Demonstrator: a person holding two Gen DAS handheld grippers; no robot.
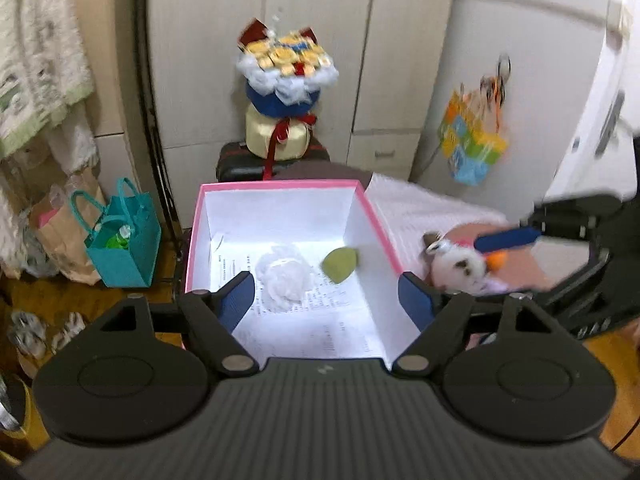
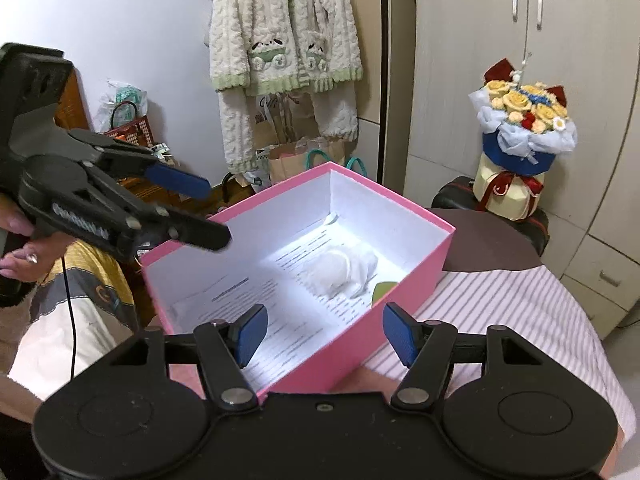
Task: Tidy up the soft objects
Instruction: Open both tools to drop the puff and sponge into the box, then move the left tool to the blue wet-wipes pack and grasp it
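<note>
- A home bedroom or living space.
- Cream wardrobe doors [image 2: 520, 80] line the wall.
- A fluffy robe [image 2: 284, 60] hangs up.
- A flower bouquet [image 2: 520, 120] sits on a suitcase [image 2: 452, 196].

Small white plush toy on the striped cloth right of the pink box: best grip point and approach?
Judging from the blurred left wrist view, grip the small white plush toy across its round white body. Come from above, jaws spanning its width: it lies low on the striped cloth, and the pink box wall blocks one side. The face side carries small protruding bits, so avoid pinching those.

Box [image 1: 374, 216] at frame centre on the table [image 2: 520, 312] — inside it, a cloth wad [image 1: 284, 276] left of a small pad [image 1: 340, 264]; plush toy [image 1: 460, 266] outside, right.
</note>
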